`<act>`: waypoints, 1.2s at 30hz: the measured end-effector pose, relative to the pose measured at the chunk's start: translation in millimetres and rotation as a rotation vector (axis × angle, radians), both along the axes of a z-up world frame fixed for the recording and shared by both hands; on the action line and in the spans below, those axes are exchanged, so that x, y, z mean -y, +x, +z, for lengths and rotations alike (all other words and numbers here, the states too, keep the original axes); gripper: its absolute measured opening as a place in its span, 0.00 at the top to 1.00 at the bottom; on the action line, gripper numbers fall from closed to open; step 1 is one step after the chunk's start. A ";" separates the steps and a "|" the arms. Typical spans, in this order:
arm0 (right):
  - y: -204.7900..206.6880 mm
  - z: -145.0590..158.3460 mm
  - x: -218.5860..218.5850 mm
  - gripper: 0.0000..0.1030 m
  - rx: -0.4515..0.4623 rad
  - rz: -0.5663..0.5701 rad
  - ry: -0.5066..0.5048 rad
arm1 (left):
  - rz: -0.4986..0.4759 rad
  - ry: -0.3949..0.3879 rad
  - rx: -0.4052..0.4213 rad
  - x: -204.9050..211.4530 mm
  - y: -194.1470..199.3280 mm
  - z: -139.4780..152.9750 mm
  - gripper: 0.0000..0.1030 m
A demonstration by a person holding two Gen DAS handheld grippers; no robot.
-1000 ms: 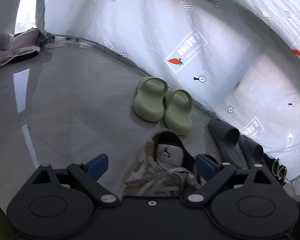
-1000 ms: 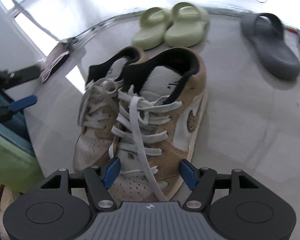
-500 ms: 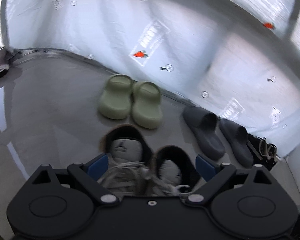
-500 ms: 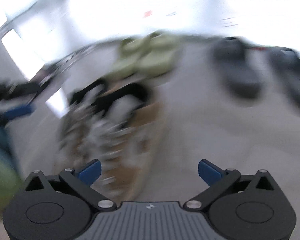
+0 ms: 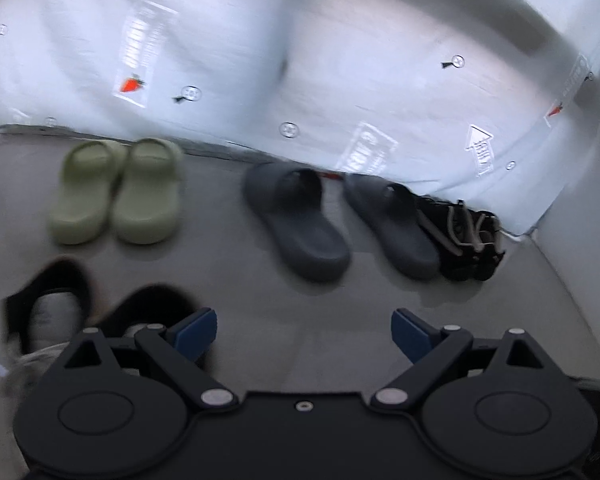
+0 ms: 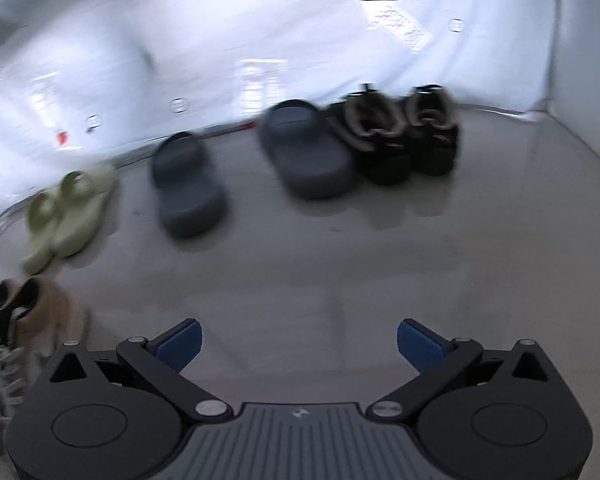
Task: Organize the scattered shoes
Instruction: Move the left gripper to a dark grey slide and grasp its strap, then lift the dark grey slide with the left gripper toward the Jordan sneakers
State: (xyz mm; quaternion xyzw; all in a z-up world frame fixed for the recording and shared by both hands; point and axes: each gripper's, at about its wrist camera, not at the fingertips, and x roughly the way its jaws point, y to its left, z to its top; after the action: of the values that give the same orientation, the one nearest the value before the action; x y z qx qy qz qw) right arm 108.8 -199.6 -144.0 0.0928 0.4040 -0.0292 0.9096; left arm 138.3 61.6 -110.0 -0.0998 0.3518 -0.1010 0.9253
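Four pairs lay along the white sheeted wall (image 5: 340,60), presumably lined up for tidiness: green slides (image 5: 116,192) touching, tan sneakers (image 5: 84,312) side by side nearer me, black shoes (image 6: 404,132) in the corner, but the grey slides (image 5: 300,220) stood apart, so I judged those still needed closing up. Both my left gripper (image 5: 304,332) and right gripper (image 6: 298,344) had fingers spread wide over bare floor (image 6: 320,280), holding and touching nothing.

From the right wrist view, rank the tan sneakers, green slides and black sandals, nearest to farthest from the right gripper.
1. Tan sneakers: low left, right beside the right gripper.
2. Green slides: farther back on the left, near the wall.
3. Black sandals: far right, against the wall.
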 end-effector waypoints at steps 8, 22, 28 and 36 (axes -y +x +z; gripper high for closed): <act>54.1 -8.3 26.6 0.00 0.032 -0.032 -0.048 | 0.007 0.069 -0.049 38.6 89.4 -15.5 0.08; 160.0 -33.9 12.1 0.00 0.100 0.060 -0.152 | 0.170 0.107 -0.044 49.7 235.7 -83.5 0.14; 169.5 -46.2 11.1 0.00 0.071 0.065 -0.165 | 0.244 0.083 -0.095 42.4 269.6 -102.6 0.48; 167.9 -47.7 11.9 0.00 0.063 0.066 -0.175 | 0.217 0.083 -0.137 27.6 262.0 -106.2 0.78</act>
State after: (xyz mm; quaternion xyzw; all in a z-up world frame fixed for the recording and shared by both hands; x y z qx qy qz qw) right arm 276.7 -211.5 -191.7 0.0007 0.3738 -0.0315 0.9270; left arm 400.3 33.9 -216.2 -0.1054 0.4052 0.0212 0.9079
